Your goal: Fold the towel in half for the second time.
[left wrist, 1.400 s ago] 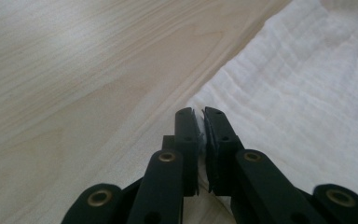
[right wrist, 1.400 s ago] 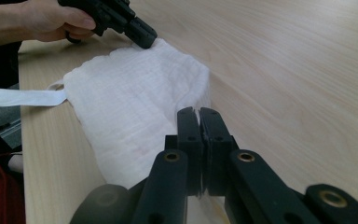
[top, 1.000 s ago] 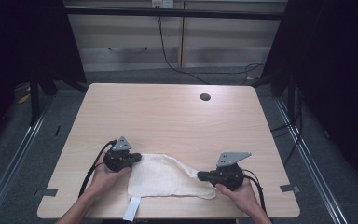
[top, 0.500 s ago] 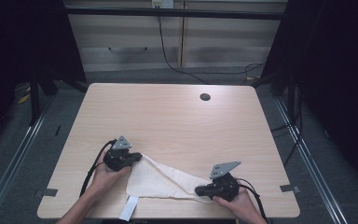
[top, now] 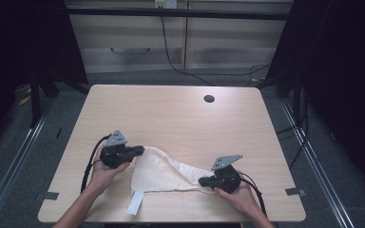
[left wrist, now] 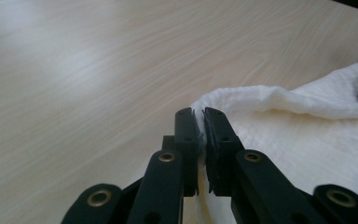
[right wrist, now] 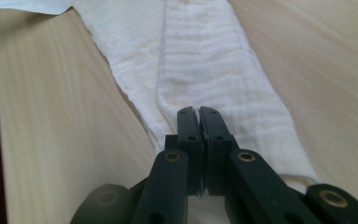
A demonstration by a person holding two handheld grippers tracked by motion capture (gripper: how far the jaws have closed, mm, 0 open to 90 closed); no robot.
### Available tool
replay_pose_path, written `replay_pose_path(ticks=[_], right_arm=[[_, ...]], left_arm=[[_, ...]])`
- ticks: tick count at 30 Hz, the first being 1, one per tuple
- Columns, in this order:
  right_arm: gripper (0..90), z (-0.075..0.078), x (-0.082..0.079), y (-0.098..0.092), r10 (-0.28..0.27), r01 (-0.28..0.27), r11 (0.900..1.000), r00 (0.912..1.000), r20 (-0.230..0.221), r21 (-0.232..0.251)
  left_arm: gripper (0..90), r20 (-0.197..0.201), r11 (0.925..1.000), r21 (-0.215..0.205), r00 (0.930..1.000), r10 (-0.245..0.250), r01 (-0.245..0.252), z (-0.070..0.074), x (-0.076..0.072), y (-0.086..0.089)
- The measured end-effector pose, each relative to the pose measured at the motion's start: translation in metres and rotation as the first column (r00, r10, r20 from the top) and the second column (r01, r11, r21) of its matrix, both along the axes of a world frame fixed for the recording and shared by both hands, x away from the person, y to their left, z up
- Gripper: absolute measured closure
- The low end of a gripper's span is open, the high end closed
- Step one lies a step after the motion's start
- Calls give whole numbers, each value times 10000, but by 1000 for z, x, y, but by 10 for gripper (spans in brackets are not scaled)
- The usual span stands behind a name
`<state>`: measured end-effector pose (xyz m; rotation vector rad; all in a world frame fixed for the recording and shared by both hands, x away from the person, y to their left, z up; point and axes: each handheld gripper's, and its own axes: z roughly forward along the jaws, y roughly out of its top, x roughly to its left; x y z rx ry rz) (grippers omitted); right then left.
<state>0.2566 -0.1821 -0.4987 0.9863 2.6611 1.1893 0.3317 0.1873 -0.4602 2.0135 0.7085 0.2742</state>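
1. Cloth (top: 159, 173) is lying on the desk (top: 171, 118) between the two hand-held grippers: white, soft, with a fine ribbed weave, and bunched and folded rather than lying flat.
2. Its wide, rumpled body is sitting just beside the left hand-held gripper (top: 140, 151), and from there it is narrowing into a folded band that is running to the right hand-held gripper (top: 202, 181).
3. Its long axis is stretching from one hand-held gripper to the other, slanting across the desk so that the end at the right hand-held gripper is lying nearer the person's edge.
4. A white tag (top: 135, 204) is hanging off the cloth's near edge, below the left hand-held gripper and pointing toward the person.
5. In the left gripper view, the left hand-held gripper (left wrist: 201, 128) is clenching a raised corner of the cloth (left wrist: 279, 121), a sliver of fabric showing between the jaws.
6. In the right gripper view, the right hand-held gripper (right wrist: 198, 122) is clamping the narrow end of the cloth (right wrist: 209, 60), which is stretching straight away from its jaws.
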Motion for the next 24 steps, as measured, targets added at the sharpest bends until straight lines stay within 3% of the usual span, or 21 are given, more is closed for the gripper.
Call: replay_pose_path(ticks=[4,7,9,14,16,21,24], right_arm=[[884,0,9,1,-322,326,9993,9993,207,-175],[885,0,15,1,-511,524,9982,9978,421,-305],[885,0,17,-1,-674,687,9972,9968,430,-292],[885,0,16,-2,-845,870,9954,9947,591,-402],[885,0,16,-2,-850,877,9953,9944,626,-406],[884,0,14,-4,-852,885,9952,9935,761,-410],[884,0,11,-11,-1011,1043,9939,9916,807,-362]], left_arm=[[847,388,9991,-195,9986,-356,363,11,-9,-7],[847,601,9967,-143,9951,-784,794,18,-22,-13],[847,778,9934,117,9904,-1146,1141,19,-34,-15],[847,354,9829,534,9833,-1783,1763,4,-60,-12],[847,174,9747,953,9786,-2048,2023,-3,-68,-12],[847,-356,9623,1617,9758,-2158,2187,-22,-72,-8],[847,-604,9614,1840,9787,-1965,2044,-31,-69,-3]])
